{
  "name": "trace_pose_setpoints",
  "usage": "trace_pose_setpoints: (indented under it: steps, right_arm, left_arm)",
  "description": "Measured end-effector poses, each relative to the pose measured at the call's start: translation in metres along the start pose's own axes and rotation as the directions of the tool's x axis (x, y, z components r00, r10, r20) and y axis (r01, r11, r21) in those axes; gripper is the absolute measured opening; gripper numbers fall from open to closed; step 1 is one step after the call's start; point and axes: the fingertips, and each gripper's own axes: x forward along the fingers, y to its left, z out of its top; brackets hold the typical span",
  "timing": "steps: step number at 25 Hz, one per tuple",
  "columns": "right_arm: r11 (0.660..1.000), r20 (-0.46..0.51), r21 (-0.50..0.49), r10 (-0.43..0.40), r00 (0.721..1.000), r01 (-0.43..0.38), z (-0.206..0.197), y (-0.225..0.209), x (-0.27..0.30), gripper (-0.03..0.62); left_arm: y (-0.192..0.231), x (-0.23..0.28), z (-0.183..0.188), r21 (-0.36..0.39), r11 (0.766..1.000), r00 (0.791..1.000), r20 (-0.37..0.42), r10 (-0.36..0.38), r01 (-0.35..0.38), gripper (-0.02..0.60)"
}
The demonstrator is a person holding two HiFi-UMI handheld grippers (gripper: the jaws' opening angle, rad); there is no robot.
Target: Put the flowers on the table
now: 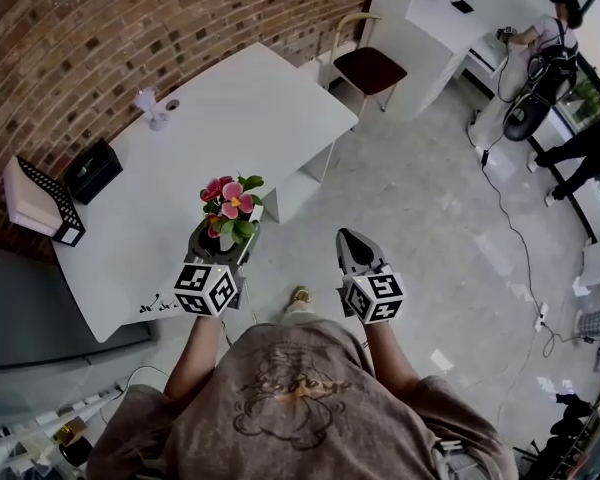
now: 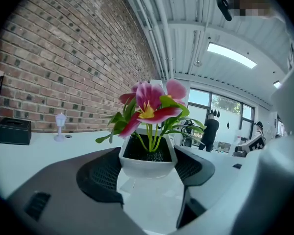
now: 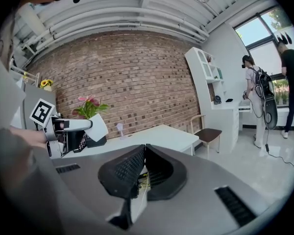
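A small white pot (image 2: pixel 147 161) of pink flowers (image 1: pixel 229 201) with green leaves is gripped between the jaws of my left gripper (image 1: pixel 223 240), which is shut on the pot's sides. In the head view it hangs by the near edge of the long white table (image 1: pixel 250 98). The blooms (image 2: pixel 151 104) rise upright above the left gripper (image 2: pixel 147 166). My right gripper (image 1: pixel 351 242) is over the floor to the right, shut with nothing in it. In the right gripper view its tips (image 3: pixel 144 150) meet, and the held pot (image 3: pixel 95 126) shows at left.
On the table stand a black box (image 1: pixel 92 170), a small white lamp figure (image 1: pixel 150 108) and a perforated white holder (image 1: pixel 40 200). A chair (image 1: pixel 368 66) stands past the table's far end. Two people (image 1: pixel 552 38) work at the far right, with cables on the floor.
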Motion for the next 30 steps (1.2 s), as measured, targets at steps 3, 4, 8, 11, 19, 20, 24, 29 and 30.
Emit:
trace_pose_setpoints:
  steps: [3,4,8,11,19,20,24,29,30]
  right_arm:
    - [1.000,-0.004,0.000,0.012,1.000,-0.012,0.010,-0.022,0.014,0.005]
    - [1.000,-0.005,-0.002,0.018,1.000,-0.018,0.014,-0.029,0.019,0.005]
    - [0.999,-0.009,-0.012,0.042,0.999,-0.042,0.025,-0.053,0.038,0.005]
    - [0.999,-0.006,-0.011,0.048,0.999,-0.048,0.031,-0.068,0.049,0.005]
    - [0.997,-0.005,0.005,0.073,0.997,-0.073,0.038,-0.086,0.071,0.005]
    - [0.997,-0.005,0.004,0.075,0.997,-0.075,0.039,-0.089,0.073,0.005]
    - [0.997,0.001,0.001,0.071,0.997,-0.071,0.046,-0.100,0.086,0.005]
    - [0.998,0.012,0.006,0.057,0.998,-0.057,0.054,-0.118,0.108,0.005]
    - [0.998,0.013,0.007,0.056,0.998,-0.056,0.056,-0.122,0.113,0.005]
  left_arm:
    - [-0.002,0.024,0.006,-0.003,1.000,1.000,0.004,0.013,-0.013,0.351]
    - [-0.002,0.032,0.008,-0.005,1.000,1.000,0.007,0.019,-0.019,0.351]
    - [-0.002,0.057,0.015,-0.004,0.999,0.999,0.023,0.043,-0.043,0.351]
    - [-0.003,0.071,0.020,0.003,0.999,0.998,0.031,0.053,-0.053,0.351]
    - [0.002,0.095,0.027,0.010,0.997,0.996,0.036,0.080,-0.080,0.351]
    - [0.003,0.099,0.028,0.010,0.997,0.996,0.036,0.080,-0.081,0.351]
    - [0.006,0.118,0.032,0.016,0.997,0.997,0.037,0.073,-0.074,0.351]
    - [0.017,0.147,0.039,0.024,0.998,0.997,0.045,0.063,-0.065,0.351]
    - [0.020,0.153,0.041,0.025,0.998,0.997,0.048,0.063,-0.064,0.351]
